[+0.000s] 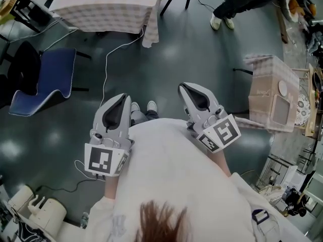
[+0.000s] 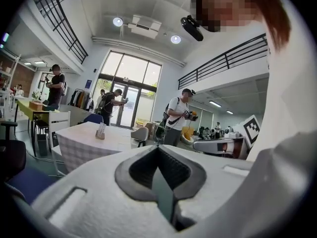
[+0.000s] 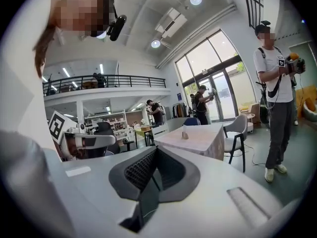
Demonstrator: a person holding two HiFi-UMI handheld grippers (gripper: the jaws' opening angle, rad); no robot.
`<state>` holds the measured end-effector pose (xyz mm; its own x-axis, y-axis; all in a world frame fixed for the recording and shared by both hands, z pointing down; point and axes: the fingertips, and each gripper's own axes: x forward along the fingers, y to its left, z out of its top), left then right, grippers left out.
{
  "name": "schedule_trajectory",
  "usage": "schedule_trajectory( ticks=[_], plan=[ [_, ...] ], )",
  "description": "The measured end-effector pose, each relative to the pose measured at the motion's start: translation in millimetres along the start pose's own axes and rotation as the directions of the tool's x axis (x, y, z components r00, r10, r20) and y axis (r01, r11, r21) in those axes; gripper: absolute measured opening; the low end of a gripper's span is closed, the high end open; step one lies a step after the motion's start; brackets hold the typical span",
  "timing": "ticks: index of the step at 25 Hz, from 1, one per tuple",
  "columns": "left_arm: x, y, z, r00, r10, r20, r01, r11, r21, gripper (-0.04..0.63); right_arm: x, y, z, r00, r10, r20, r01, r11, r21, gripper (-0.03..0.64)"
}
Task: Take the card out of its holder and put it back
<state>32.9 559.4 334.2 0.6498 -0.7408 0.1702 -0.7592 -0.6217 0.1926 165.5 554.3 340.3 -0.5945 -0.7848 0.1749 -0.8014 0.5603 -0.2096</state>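
Note:
A small upright card holder point(image 2: 100, 131) with a card in it stands on a table with a checked cloth point(image 2: 94, 143), far ahead of me. The right gripper view shows the same holder point(image 3: 184, 134) on that table point(image 3: 198, 140). In the head view only the table's near part point(image 1: 101, 6) shows, at the top. My left gripper point(image 1: 122, 98) and right gripper point(image 1: 184, 87) are held close to my body over the floor, pointing forward. Both are shut with nothing between the pads point(image 2: 171, 167) point(image 3: 141, 170).
A blue chair point(image 1: 48, 79) stands on the floor at the left, and a white cable point(image 1: 107, 59) runs from the table. A small cloth-covered table point(image 1: 272, 92) is at the right. A person point(image 3: 275, 83) stands to the right of a grey chair point(image 3: 237, 128).

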Motion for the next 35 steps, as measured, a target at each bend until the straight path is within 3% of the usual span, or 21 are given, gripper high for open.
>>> schedule_trajectory(
  ticks=[6,15,35],
  plan=[
    [10,-6,0,0.998,0.057,0.008,-0.057,0.998,-0.019,0.000,-8,-14,7,0.997,0.063,0.044,-0.064,0.998,0.023,-0.003],
    [10,42,2,0.985,0.170,-0.003,-0.170,0.983,-0.070,0.000,22,-23,5,0.996,0.090,0.005,-0.091,0.995,0.038,-0.003],
    [67,181,42,0.997,0.078,-0.009,-0.078,0.994,-0.082,0.000,160,-40,41,0.999,-0.039,-0.004,0.039,0.994,0.097,-0.003]
  ],
)
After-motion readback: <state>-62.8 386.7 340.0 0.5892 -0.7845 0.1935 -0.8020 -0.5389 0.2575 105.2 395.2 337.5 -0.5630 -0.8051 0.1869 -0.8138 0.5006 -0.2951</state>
